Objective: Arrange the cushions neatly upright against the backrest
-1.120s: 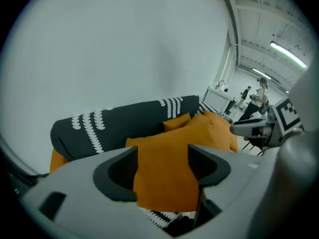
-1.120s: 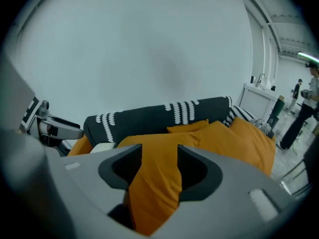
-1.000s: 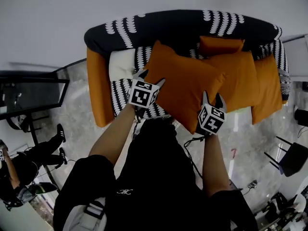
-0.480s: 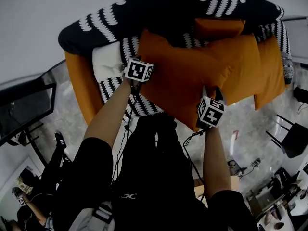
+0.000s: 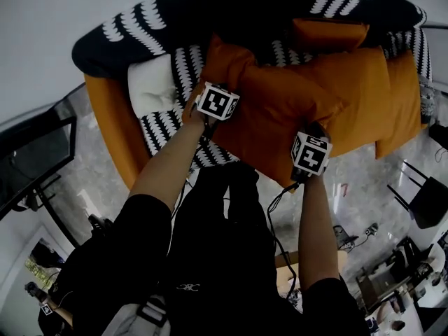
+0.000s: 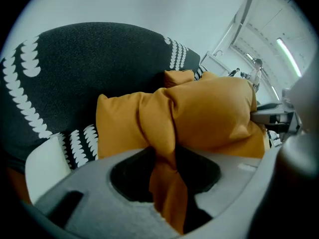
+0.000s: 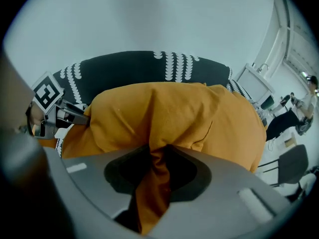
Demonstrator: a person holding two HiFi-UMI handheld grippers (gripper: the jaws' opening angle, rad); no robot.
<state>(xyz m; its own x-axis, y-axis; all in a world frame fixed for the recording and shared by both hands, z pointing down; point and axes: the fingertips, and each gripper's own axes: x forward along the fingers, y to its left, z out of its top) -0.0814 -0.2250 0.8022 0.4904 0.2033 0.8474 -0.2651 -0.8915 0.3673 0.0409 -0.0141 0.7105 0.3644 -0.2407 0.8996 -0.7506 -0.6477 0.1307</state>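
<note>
Clamped on pinched folds of the orange cushion (image 5: 273, 121) above the sofa (image 5: 231, 16): left gripper (image 6: 167, 183) and right gripper (image 7: 152, 185), jaws just closed.

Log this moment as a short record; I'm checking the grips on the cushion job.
held item: large orange cushion
left tool: jaws just closed, pinching its left edge
right tool: jaws just closed, pinching its near right edge
backrest: black with white pattern
other cushions: white cushion at left, orange cushions at right
</note>
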